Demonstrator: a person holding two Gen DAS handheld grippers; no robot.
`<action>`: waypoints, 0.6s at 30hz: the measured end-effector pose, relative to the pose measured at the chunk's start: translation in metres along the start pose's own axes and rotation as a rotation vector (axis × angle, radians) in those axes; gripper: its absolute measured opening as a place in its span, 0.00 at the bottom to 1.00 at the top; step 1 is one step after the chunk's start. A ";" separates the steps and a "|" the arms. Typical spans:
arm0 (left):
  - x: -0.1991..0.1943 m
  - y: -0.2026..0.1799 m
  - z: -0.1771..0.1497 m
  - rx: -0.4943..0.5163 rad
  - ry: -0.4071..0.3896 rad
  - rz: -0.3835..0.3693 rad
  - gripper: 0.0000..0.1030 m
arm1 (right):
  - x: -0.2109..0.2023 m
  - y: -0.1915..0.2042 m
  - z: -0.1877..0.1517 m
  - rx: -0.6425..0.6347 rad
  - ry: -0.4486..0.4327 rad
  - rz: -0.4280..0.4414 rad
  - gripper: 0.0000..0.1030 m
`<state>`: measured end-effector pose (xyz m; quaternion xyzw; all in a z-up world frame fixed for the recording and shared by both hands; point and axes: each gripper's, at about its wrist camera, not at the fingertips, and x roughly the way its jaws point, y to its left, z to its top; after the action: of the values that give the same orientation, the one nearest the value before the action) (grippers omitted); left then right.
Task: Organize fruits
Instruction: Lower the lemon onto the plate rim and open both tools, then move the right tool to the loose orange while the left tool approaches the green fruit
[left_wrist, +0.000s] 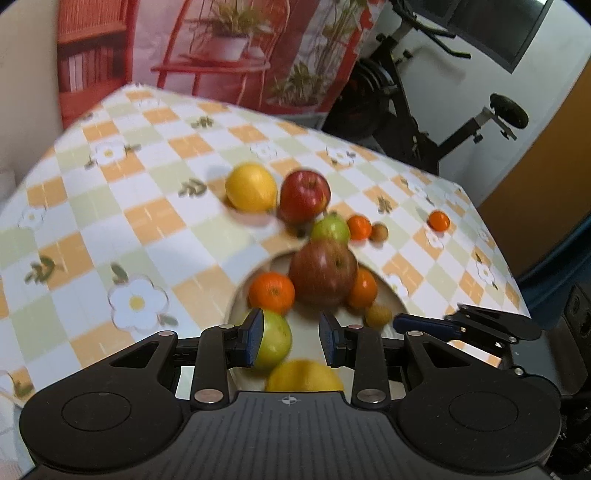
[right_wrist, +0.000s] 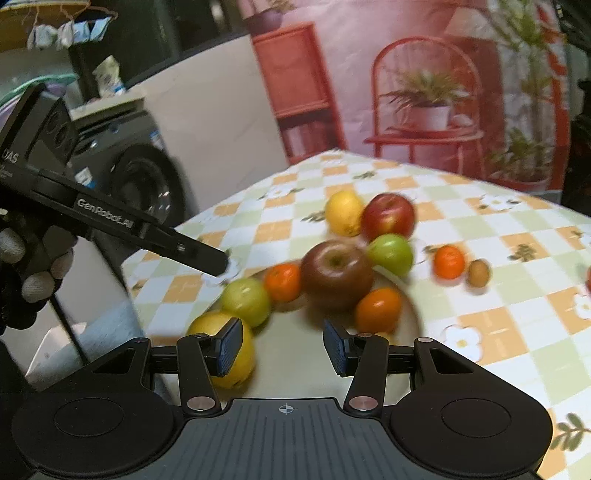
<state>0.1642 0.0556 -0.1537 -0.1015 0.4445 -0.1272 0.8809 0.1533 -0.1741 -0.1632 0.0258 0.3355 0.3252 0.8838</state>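
The left gripper (left_wrist: 290, 341) was held low over a round, pale plate (left_wrist: 258, 273) on the bench (left_wrist: 92, 221). Its fingers were spread apart and nothing was held between them. A green apple (left_wrist: 275, 341) was seen just beside the left blue pad, but touch could not be told through the blur. A yellow lemon (left_wrist: 304, 376) lay on the plate below the gap.

The right gripper (right_wrist: 282, 349) was also held over the plate (right_wrist: 295, 365), with its fingers spread and nothing gripped. The lemon (right_wrist: 207, 325) was partly hidden behind its left pad, and the green apple (right_wrist: 245, 301) lay just past it.

More fruit was gathered on the plate: a big, dark red apple (left_wrist: 323, 271) in the middle, a small orange (left_wrist: 271, 291) on one side of it and another orange (left_wrist: 364, 288) on the other. A small brown fruit (left_wrist: 378, 315) sat near the plate's edge.

Off the plate, on the bench, a second lemon (left_wrist: 251, 188) and a shiny red apple (left_wrist: 304, 195) were set side by side. A second green apple (left_wrist: 330, 229), a little orange (left_wrist: 359, 227) and a tiny brown fruit (left_wrist: 379, 232) lay in a row nearby. One more little orange (left_wrist: 439, 220) lay well apart.

All the fruit looked round and smooth. The bench was covered with a checked cloth in orange, green and white squares with flowers.
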 end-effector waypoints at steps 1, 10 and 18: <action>-0.002 0.000 0.004 0.003 -0.013 0.006 0.34 | -0.002 -0.003 0.001 0.004 -0.011 -0.011 0.44; -0.007 -0.010 0.039 0.042 -0.111 0.053 0.34 | -0.017 -0.044 0.009 0.039 -0.099 -0.154 0.44; 0.017 -0.032 0.065 0.103 -0.087 0.052 0.34 | -0.017 -0.086 0.012 0.067 -0.133 -0.260 0.44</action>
<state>0.2228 0.0240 -0.1193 -0.0499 0.4010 -0.1225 0.9065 0.1990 -0.2502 -0.1669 0.0332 0.2874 0.1943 0.9373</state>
